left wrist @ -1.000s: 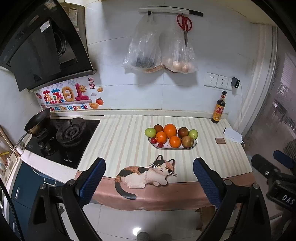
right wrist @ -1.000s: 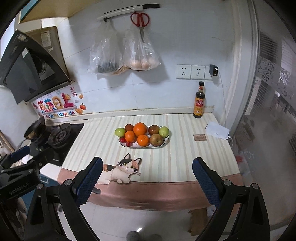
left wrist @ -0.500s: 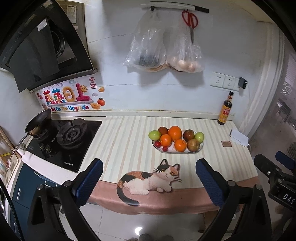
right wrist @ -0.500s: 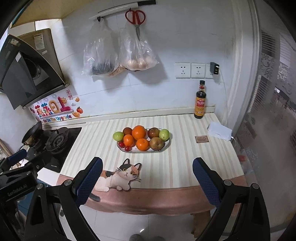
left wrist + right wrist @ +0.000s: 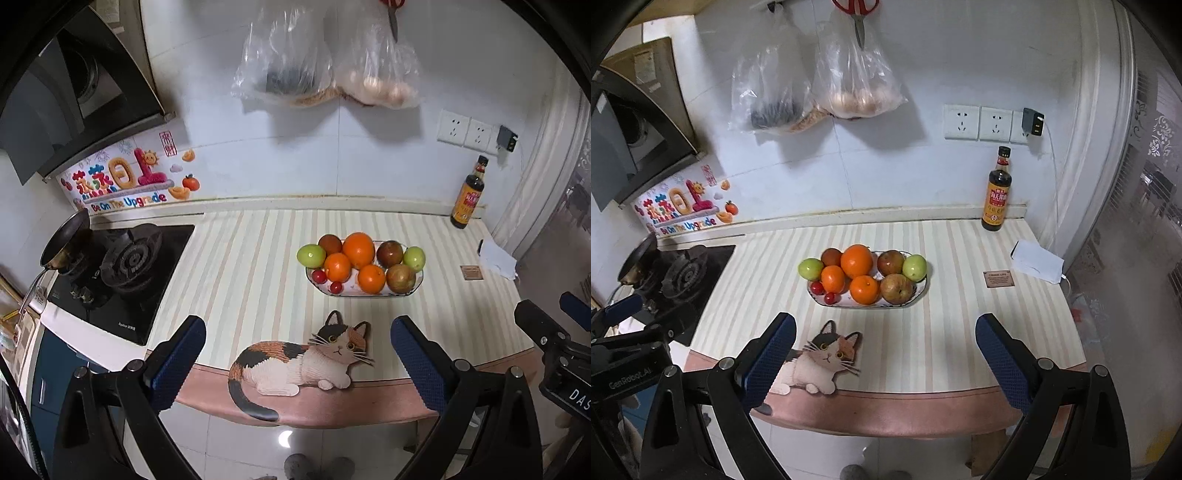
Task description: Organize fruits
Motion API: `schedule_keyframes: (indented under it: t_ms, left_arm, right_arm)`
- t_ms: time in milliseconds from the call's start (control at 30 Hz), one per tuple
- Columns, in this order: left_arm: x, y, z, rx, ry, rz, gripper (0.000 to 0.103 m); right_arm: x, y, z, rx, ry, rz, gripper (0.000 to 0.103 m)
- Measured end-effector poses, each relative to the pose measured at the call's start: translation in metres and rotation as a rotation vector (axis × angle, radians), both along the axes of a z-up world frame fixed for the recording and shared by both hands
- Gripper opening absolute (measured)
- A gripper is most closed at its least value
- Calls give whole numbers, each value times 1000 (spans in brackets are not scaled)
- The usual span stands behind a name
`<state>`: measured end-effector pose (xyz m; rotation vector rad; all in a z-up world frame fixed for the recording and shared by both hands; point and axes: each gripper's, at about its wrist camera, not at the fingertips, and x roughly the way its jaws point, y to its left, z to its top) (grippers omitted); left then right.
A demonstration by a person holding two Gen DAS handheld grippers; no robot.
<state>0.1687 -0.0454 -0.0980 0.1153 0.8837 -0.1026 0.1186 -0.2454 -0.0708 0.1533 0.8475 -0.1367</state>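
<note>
A shallow oval white plate (image 5: 916, 295) of oranges, green and brown apples and small red tomatoes sits mid-counter on the cream striped counter (image 5: 960, 332), a dark sauce bottle (image 5: 997, 195) at the far right. The left gripper (image 5: 295, 354) and right gripper (image 5: 884, 354) hover at the near edge, blue-padded fingers (image 5: 1001, 354) spread wide and empty, the left's having just been opening

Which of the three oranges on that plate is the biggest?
The large orange at the back middle, plainly bigger than the two smaller oranges in front.
</note>
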Motion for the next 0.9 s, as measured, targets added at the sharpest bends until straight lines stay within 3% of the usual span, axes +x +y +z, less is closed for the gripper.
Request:
schedule_keyframes:
  t_ms: [367, 900]
  left_arm:
    - [28, -6, -21, -12, 70, 13, 103]
    - [39, -7, -26, -14, 88, 17, 103]
  right_arm:
    - [27, -7, -25, 24, 64, -14, 100]
    - [42, -8, -36, 34, 118, 3, 100]
